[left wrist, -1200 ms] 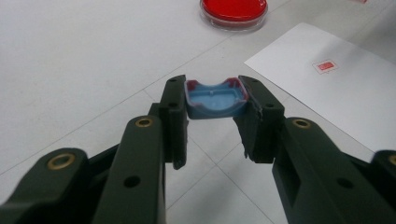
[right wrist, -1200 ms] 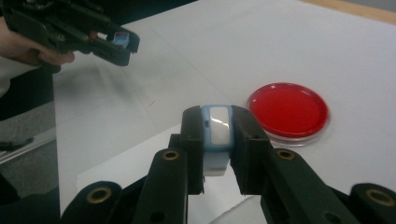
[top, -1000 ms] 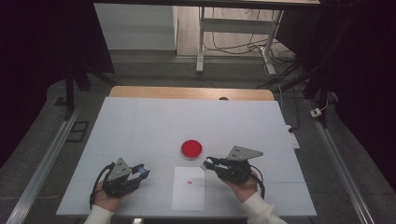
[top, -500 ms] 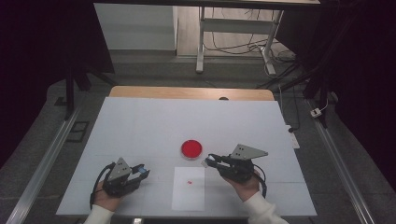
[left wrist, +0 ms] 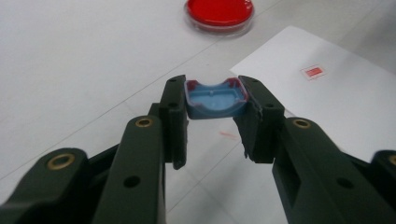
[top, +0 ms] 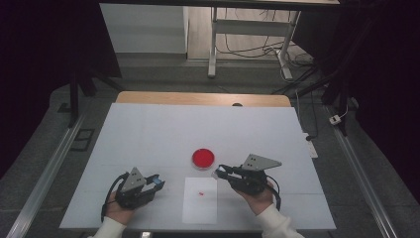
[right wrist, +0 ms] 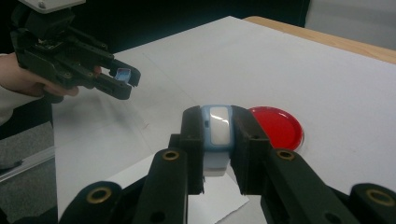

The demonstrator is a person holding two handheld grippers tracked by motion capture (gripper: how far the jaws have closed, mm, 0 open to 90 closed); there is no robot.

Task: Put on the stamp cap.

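1. The left gripper sits low over the white table, near its front edge, held in the person's left hand.
2. Its jaws are clamped on a small blue cap, a shallow curved piece with reddish marks along its upper rim; in the left gripper view the cap spans the gap between the two pads, touching both.
3. The right gripper is held in the person's right hand, just to the right of the paper sheet and pointing leftward toward the dish.
4. Its jaws are closed on a light-blue case with a whitish oblong window on its face; the piece stands upright between the pads, and its pale lower end hangs below them.
5. A red petri dish lies flat on the table between the two grippers and a little beyond them, just beside the tip of the right gripper but apart from it.
6. A white paper sheet lies on the table in front of the dish, between the two hands, with a small red mark printed on it.
7. In the right gripper view the left gripper appears farther off at upper left, the blue piece visible at its tip.
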